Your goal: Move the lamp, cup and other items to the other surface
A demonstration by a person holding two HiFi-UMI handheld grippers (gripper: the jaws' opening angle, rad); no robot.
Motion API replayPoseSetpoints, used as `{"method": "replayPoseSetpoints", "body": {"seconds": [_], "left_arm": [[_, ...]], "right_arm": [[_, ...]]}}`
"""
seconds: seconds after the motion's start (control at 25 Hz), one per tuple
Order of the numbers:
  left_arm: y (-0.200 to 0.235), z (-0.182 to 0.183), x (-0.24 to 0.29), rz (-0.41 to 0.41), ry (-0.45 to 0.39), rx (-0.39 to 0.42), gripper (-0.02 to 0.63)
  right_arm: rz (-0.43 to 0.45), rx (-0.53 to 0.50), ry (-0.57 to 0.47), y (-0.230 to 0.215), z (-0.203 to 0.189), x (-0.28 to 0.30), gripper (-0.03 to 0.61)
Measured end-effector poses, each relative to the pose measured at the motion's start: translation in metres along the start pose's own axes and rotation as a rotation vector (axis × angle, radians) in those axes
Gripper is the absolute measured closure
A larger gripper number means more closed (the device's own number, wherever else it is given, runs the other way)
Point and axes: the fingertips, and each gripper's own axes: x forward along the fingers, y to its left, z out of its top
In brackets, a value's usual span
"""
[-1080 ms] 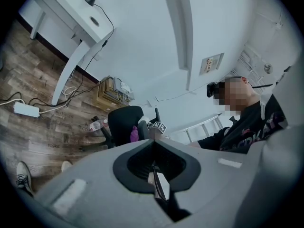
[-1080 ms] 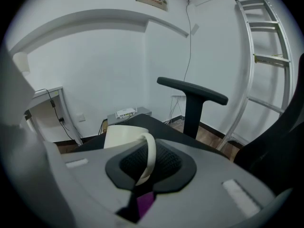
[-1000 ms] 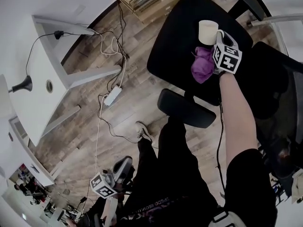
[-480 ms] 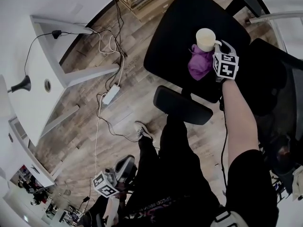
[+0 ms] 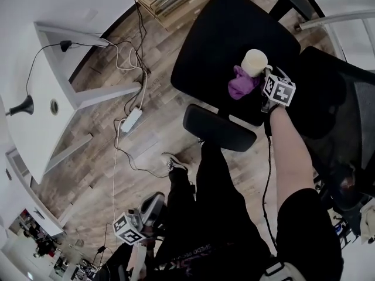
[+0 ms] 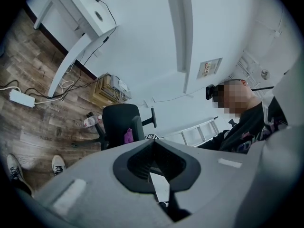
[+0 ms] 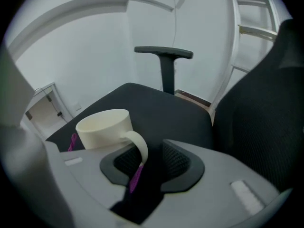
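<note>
Right fingers (image 7: 176, 161): apart after just opening, with neither pad pressing on anything.
Between them: the handle of the cup (image 7: 105, 127) stands in the gap, closer to the left pad. A thin strip of the purple cloth (image 7: 136, 177) hangs below it.
Right gripper (image 5: 267, 76): at about 1 o'clock in the head view, tilted down at the chair seat (image 5: 217, 34), with the person's arm reaching out behind it.
Cup position: cream, upright on the black seat, at 11 o'clock from the right gripper and just beside its tips.
Cloth position: crumpled on the seat, touching the cup at its 7 o'clock in the head view.
Left fingers (image 6: 135, 165): they seem to be together, meeting in a peak with only a pale slit below. The view there is dim, and nothing shows between them.
Left gripper (image 6: 153, 148): low at 7 o'clock in the head view, beside the person's legs and well apart from the chair.
Lamp (image 5: 23, 105): black, standing on the white desk (image 5: 53, 69) at 9 o'clock, far from both grippers.
Floor: wood planks, with a power strip (image 5: 130, 120) and loose cables lying between the desk and the chair.
</note>
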Motion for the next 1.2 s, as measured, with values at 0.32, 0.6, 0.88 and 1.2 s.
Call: {"method": "replayPoseSetpoints", "body": {"seconds": [0.32, 0.6, 0.88, 1.2], "left_arm": [[0.009, -0.014, -0.011, 0.005, 0.013, -0.025, 0.617], [0.004, -0.015, -0.003, -0.027, 0.027, -0.009, 0.617], [-0.018, 0.008, -0.008, -0.089, -0.056, 0.052, 0.617], [-0.057, 0.025, -0.037, -0.148, -0.150, 0.201, 0.617]], "right_arm": [[-0.149, 0.187, 0.028, -0.012, -0.041, -0.014, 0.431], [-0.074, 0.119, 0.043, -0.006, -0.049, -0.031, 0.465], [0.012, 0.125, -0.064, -0.012, -0.019, -0.103, 0.574], [0.328, 0.121, -0.309, 0.040, 0.094, -0.238, 0.574]]}}
